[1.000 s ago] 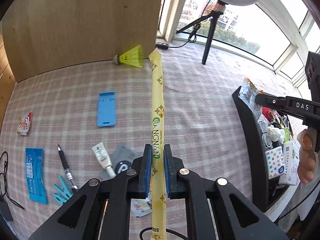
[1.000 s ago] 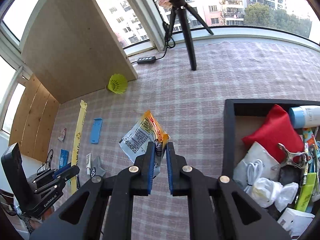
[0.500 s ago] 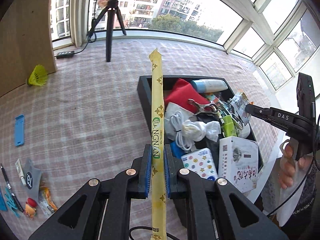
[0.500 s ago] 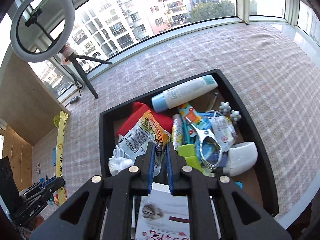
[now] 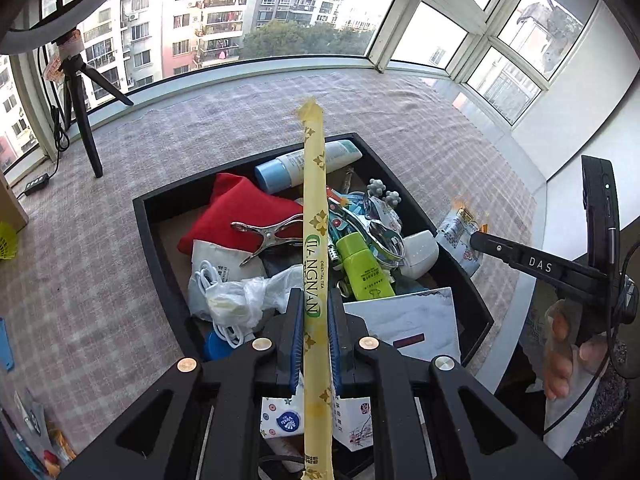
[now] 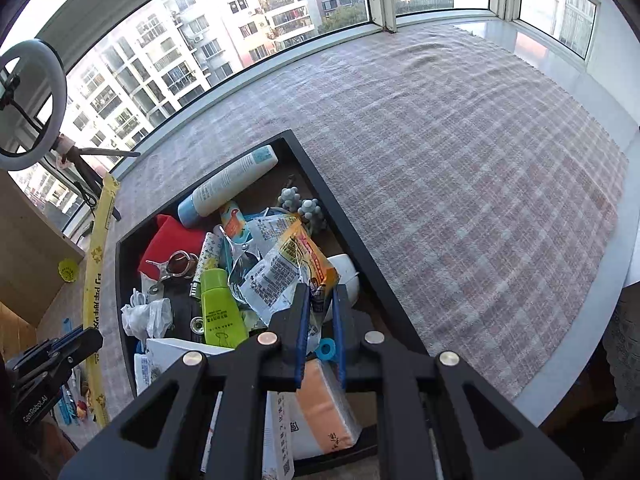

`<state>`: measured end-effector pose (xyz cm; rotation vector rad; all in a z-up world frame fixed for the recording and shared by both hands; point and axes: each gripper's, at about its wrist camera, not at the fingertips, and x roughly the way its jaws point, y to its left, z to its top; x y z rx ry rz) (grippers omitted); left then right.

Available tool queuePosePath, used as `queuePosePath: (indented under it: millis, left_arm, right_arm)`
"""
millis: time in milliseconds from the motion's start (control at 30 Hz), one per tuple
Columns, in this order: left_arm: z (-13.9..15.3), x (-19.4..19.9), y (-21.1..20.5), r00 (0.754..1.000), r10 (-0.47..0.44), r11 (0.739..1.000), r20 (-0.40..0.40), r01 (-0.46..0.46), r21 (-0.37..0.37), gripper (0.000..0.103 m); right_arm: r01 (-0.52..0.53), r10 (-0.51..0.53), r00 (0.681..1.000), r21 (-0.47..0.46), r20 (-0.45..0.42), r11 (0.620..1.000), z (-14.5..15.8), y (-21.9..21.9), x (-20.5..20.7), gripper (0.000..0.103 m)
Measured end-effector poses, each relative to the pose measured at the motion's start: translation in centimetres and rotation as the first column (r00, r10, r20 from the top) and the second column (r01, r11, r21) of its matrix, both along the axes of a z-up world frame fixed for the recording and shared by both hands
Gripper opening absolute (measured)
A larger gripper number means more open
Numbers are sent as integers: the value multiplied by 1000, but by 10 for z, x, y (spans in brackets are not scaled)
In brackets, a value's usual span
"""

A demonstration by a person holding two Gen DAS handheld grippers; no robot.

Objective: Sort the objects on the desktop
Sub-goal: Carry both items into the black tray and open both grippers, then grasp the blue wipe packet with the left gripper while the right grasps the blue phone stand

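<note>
My left gripper [image 5: 316, 304] is shut on a long yellow tea stick packet [image 5: 315, 216] and holds it above the black tray [image 5: 152, 236]. The packet also shows at the left of the right wrist view [image 6: 98, 264]. My right gripper [image 6: 320, 300] is shut on an orange and white snack packet [image 6: 288, 268], held over the tray's [image 6: 360, 256] right side. In the left wrist view the right gripper [image 5: 476, 238] holds the snack packet [image 5: 460, 236] just past the tray's right rim. The tray is full of mixed items.
In the tray lie a red pouch [image 5: 240, 216], a blue-capped tube [image 5: 304, 164], a green bottle [image 5: 362, 264], a metal clip [image 5: 268, 236] and a white box [image 5: 412, 320]. A tripod [image 5: 84, 120] stands at the back left. A yellow shuttlecock [image 5: 6, 240] lies left. The table edge is right.
Both grippers have swung further over the tray with their packets still held. The tray now fills the middle of both views.
</note>
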<state>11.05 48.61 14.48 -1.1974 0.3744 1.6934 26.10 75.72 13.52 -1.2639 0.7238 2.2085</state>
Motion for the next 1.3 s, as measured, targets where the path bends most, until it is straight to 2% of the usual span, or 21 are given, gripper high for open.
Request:
queuePosePath:
  millis: [67,100,133,167,233,500,767,900,1033,1300]
  left_arm:
    - [1,4,10,999,-30,999,-16,30,-13,25]
    - [2,5,12,999,-30,999,-34,29,-20,46]
    - [6,7,11,998,-26,1000,-54,25,-5,54]
    - [9,8,9,997,-24,1000,-73,25,10,54]
    - [11,8,7,996,-17,1000,-92,17,5,54]
    - [3,-12,-23,996,46,999,-75,-47,-14,52]
    - [-10,-51,-91,974,197,977,-113,-204,-56,52]
    - [-17,-78,-137,948,296,950,-115,-305,-71,52]
    - [-27,-105,-184,909,399,908,-118,-410,-90,52]
    - [-52,-149,-272,804,585,791,-112,-595,-141,52]
  right_arm:
    - [-20,20,1000,-16,5,1000,-3,-2,0,15]
    - [-12,12,1000,-14,16,1000,-3,-2,0,22]
    - [-7,7,1000,-8,25,1000,-3,-2,-1,26]
    - [-4,4,1000,-1,21,1000,-2,-2,-2,30]
    - [-1,1,1000,15,5,1000,4,-5,0,30]
    - [-55,56,998,9,-18,998,16,-19,-16,30]
    - [-181,181,983,-5,-31,983,15,-64,-55,30]
    - [-272,272,962,-13,-28,962,12,-99,-82,30]
    - [-363,362,932,-19,-19,932,9,-136,-111,30]
    - [-535,535,845,-17,9,845,2,-219,-167,33]
